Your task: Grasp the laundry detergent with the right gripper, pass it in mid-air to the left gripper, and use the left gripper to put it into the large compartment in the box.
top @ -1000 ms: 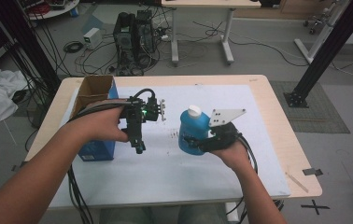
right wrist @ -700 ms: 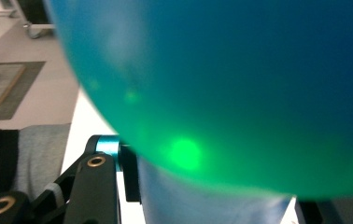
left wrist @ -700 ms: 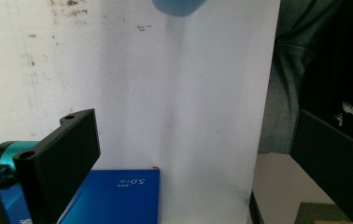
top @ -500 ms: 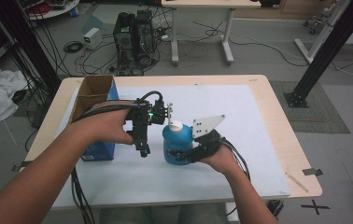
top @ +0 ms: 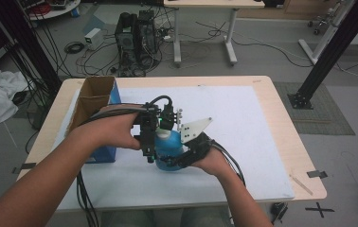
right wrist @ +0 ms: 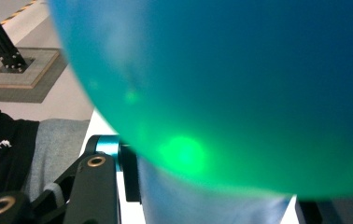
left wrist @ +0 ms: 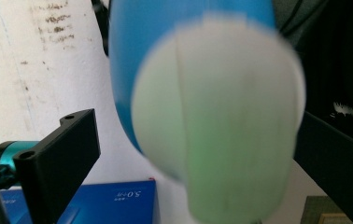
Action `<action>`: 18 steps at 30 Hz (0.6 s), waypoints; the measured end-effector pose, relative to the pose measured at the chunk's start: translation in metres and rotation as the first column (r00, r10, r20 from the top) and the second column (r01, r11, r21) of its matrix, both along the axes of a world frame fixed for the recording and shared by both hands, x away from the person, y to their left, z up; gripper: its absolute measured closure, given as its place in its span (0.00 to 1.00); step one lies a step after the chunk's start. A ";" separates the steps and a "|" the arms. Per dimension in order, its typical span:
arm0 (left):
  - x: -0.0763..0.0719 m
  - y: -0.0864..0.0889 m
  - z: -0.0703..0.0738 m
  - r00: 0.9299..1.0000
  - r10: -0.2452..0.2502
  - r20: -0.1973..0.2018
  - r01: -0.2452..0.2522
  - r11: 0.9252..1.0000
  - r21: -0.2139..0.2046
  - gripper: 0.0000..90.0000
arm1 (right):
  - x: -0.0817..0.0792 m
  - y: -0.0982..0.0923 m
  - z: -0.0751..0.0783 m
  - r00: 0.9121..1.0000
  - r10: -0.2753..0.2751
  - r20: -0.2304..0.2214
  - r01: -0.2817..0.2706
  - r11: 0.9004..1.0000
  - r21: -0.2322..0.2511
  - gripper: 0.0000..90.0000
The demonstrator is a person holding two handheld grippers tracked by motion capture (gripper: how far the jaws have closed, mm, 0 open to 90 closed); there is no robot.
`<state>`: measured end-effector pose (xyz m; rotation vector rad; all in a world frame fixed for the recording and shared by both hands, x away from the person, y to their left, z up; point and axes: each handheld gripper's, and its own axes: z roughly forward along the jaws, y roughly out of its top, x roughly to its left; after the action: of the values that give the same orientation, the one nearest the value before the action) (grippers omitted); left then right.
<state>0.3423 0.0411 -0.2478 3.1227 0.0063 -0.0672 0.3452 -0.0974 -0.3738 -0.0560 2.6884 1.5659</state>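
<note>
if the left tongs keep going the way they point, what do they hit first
Most likely the white cap of the blue bottle: it sits dead ahead between the open jaws of the left tongs. How close is unclear.

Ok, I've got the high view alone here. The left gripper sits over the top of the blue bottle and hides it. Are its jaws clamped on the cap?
Observer: No. In the left gripper view the white cap sits between the jaws of the left gripper. The jaw at that view's left stands clear of it, with the white mat showing in the gap.
Operator: And the other jaw?
Observer: It is close to the cap's edge, but the view is too blurred to tell whether it touches.
Operator: Does the right gripper really have the bottle?
Observer: Yes. In the right gripper view the bottle sits between the jaws of the right gripper, and a green glow lies on its blue body.
</note>
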 end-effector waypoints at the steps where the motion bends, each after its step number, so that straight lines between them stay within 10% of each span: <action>1: 0.000 -0.001 0.000 1.000 -0.004 0.000 0.004 1.000 0.001 0.02 | -0.001 0.002 0.000 1.000 0.004 -0.003 -0.004 1.000 -0.002 0.50; 18: -0.010 -0.002 -0.003 1.000 -0.013 0.005 0.013 1.000 0.019 0.03 | -0.009 0.026 0.005 0.999 0.033 -0.031 -0.033 0.999 0.011 0.50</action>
<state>0.3326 0.0388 -0.2512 3.1417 -0.0134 -0.0593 0.3365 -0.0714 -0.3692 -0.0771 2.7165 1.6031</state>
